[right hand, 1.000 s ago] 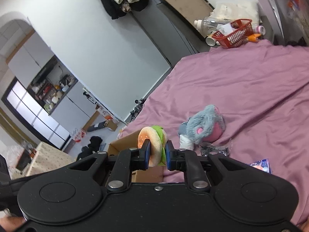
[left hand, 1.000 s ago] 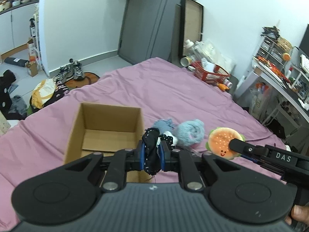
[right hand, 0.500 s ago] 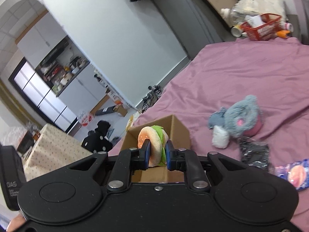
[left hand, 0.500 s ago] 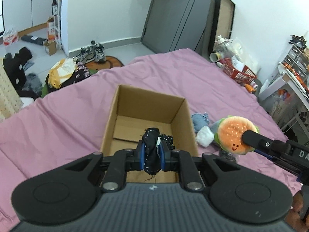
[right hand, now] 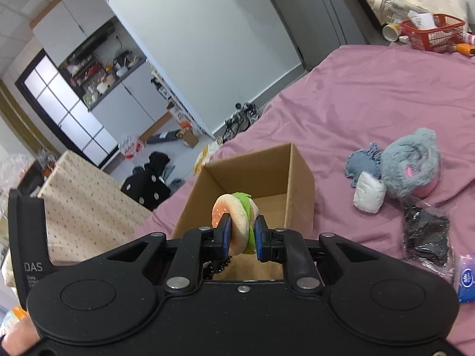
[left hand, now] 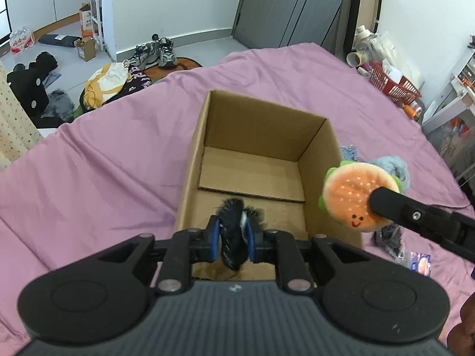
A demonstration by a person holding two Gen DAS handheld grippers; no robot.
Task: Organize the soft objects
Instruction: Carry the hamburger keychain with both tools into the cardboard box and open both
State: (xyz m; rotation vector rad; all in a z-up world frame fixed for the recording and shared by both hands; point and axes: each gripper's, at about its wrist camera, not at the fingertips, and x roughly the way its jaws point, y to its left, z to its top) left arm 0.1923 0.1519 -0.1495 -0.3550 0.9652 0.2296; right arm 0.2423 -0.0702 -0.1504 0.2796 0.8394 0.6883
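Note:
An open cardboard box (left hand: pixel 261 136) stands on the pink bed; it also shows in the right wrist view (right hand: pixel 299 175). My left gripper (left hand: pixel 232 238) is shut on a black frilly cloth (left hand: pixel 233 237) and holds it over the box's near edge. My right gripper (right hand: pixel 241 233) is shut on a burger plush (right hand: pixel 237 216), held above the box's near right corner; the burger plush (left hand: pixel 353 195) also shows in the left wrist view. A grey-blue plush (right hand: pixel 406 166) with a white foot lies on the bed to the right of the box.
A black item in clear wrap (right hand: pixel 427 234) and a blue packet (right hand: pixel 467 279) lie on the bed at the right. A red basket (right hand: pixel 430 31) with clutter stands past the bed's far end. Shoes and clothes lie on the floor at the left (left hand: pixel 118 68).
Both grippers have moved left toward the box with their loads. The black cloth is now over the box's near edge, and the burger plush is at its right corner.

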